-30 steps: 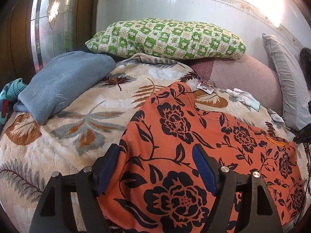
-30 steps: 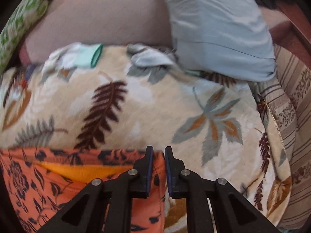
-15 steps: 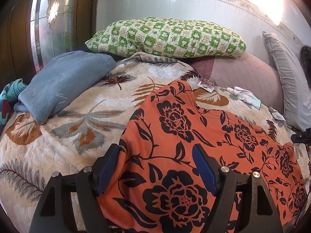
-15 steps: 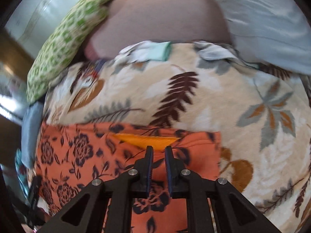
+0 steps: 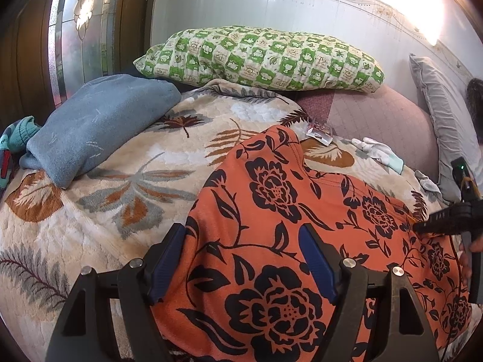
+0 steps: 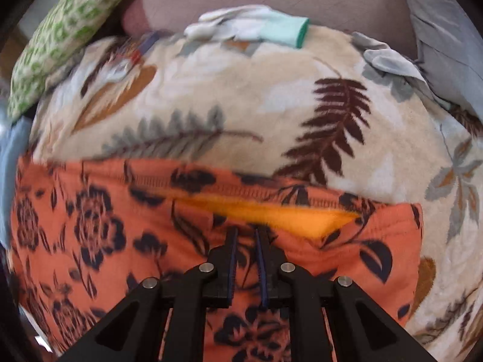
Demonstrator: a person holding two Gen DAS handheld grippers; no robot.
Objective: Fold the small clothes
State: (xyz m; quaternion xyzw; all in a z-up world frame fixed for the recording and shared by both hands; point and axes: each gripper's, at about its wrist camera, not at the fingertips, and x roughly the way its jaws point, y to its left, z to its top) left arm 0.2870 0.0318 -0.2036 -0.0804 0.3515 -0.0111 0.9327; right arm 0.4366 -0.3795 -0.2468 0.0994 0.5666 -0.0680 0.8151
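An orange garment with black flowers (image 5: 271, 211) lies spread on the leaf-patterned blanket (image 5: 126, 187). My left gripper (image 5: 241, 250) stands open low over its near edge, with the cloth running between the two blue pads, which do not press on it. In the right wrist view the same orange garment (image 6: 90, 226) shows its yellow inside (image 6: 286, 214) at an opening. My right gripper (image 6: 246, 235) is shut, tips just short of that opening, and I see no cloth pinched. The right gripper (image 5: 422, 227) also shows at the right of the left wrist view.
A green checked pillow (image 5: 262, 57) and a pinkish cushion (image 5: 377, 120) lie at the head of the bed. A folded blue blanket (image 5: 99, 123) is at the left, a grey pillow (image 5: 446, 114) at the right. A white glove with a mint cuff (image 6: 256, 28) and a small packet (image 5: 320, 134) lie beyond the garment.
My right gripper has swept left across the garment from its right corner to the yellow opening, sinking and rolling a little. The left gripper and the garment under it have not moved.
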